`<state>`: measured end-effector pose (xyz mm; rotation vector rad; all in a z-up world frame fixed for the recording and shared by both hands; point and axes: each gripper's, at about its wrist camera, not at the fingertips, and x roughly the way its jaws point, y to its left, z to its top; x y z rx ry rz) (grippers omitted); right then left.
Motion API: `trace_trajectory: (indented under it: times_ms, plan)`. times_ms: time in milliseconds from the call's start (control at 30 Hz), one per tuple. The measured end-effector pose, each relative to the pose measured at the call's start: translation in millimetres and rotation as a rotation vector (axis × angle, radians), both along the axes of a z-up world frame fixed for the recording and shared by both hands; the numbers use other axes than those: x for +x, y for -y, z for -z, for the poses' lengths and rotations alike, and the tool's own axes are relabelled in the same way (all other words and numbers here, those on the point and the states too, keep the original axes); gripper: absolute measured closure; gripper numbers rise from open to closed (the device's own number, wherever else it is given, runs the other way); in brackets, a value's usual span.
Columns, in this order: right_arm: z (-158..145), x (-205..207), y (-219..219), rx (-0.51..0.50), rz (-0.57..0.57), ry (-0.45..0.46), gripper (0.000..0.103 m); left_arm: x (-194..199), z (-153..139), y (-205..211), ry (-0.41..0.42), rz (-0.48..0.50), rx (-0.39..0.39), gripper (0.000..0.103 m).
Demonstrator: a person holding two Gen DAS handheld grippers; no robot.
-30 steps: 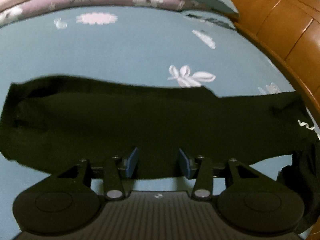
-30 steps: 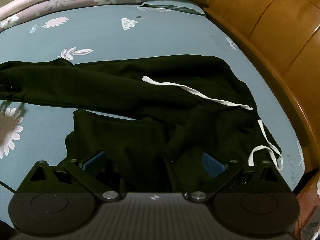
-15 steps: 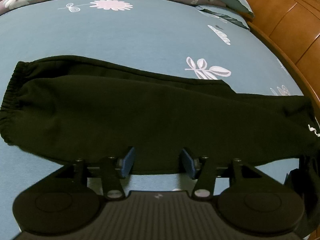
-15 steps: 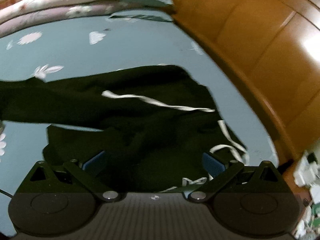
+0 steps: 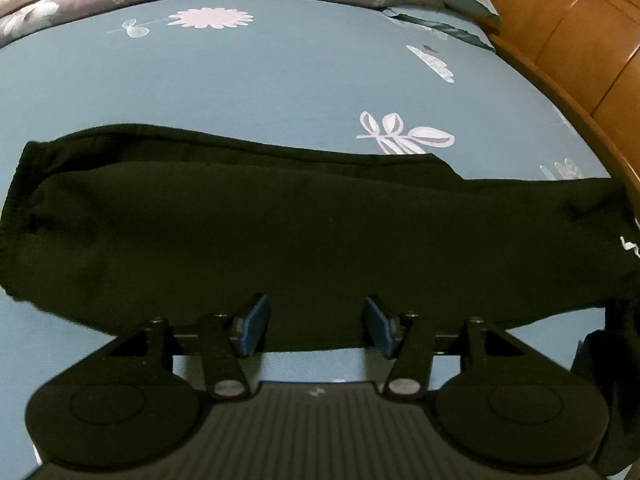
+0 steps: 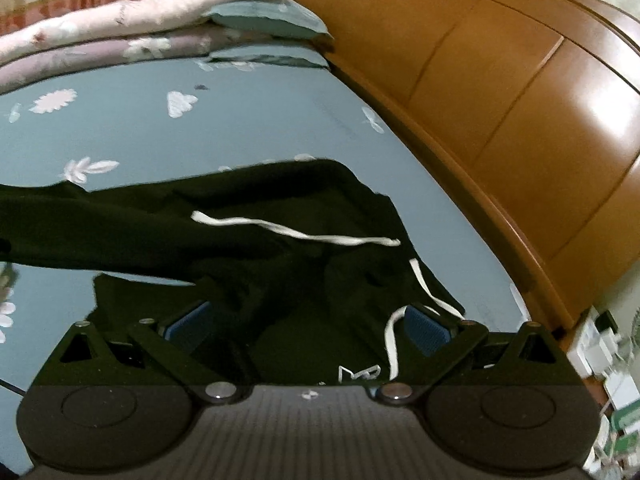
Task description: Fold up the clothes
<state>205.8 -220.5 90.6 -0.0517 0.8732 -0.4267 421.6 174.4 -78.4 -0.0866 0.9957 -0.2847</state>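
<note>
Blue floral bedsheet (image 5: 280, 80) | black sweatpants (image 5: 280, 232) partly cut off | left claw (image 5: 314, 322) half-open, empty | right claw (image 6: 308, 330) wide, empty

The black sweatpants (image 5: 304, 240) ran past the left view's right edge, hiding the waist. In the right view, the white drawstring (image 6: 390, 344) vanished behind the gripper body, and the shelf clutter (image 6: 612, 364) was too blurred to identify.

black sweatpants (image 5: 304, 236) lie flat across the blue flowered bed sheet (image 5: 280, 80), one leg stretched sideways with its gathered cuff (image 5: 16, 208) at the left end. at the other end the waist part (image 6: 328, 280) is bunched and creased, and a white drawstring (image 6: 296, 234) trails loosely over the dark cloth.
</note>
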Motion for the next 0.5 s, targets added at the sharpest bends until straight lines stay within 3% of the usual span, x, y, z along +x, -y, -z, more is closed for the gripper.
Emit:
trace_trajectory:
  times_ms: [300,500]
  plan:
    - [0.3,-3.7,0.9,0.012,-0.117,0.068,0.000,-0.9,3.9,0.2,-0.021,-0.024,0.002,0.047]
    - [8.7,20.4,6.5,0.013,-0.305,0.095,0.000,-14.6,-6.3,-5.2,-0.021,-0.087,0.016,0.047]
